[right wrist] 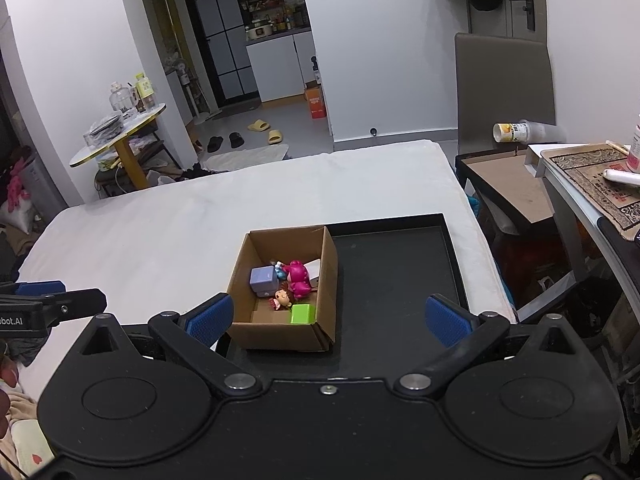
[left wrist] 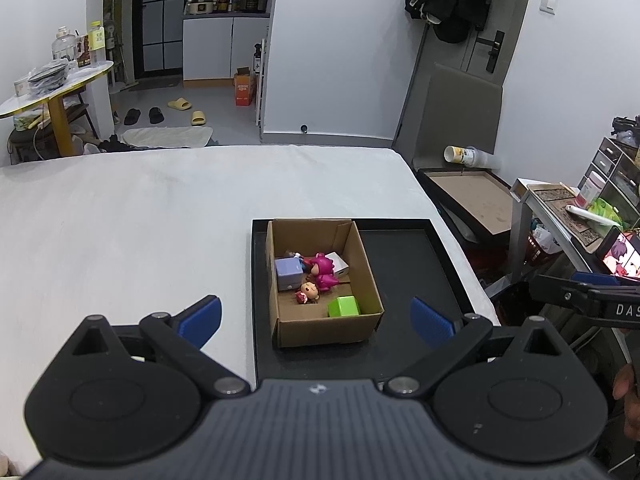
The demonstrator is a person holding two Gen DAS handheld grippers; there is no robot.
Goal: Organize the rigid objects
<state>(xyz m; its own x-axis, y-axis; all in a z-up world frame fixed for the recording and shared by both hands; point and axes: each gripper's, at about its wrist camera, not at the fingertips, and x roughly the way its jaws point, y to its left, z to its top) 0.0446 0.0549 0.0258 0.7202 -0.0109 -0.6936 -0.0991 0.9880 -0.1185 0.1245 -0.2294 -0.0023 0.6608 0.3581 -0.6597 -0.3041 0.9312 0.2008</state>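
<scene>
Two tongs, the left tongs and the right tongs, hang wide open and hold nothing. The toys all lie in the cardboard box, at the left end of the black tray on the bed. I think tidying is done.

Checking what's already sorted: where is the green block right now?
The green block lies inside the cardboard box, at its near right corner in both wrist views, just in front of the small brown-haired figurine.
</scene>
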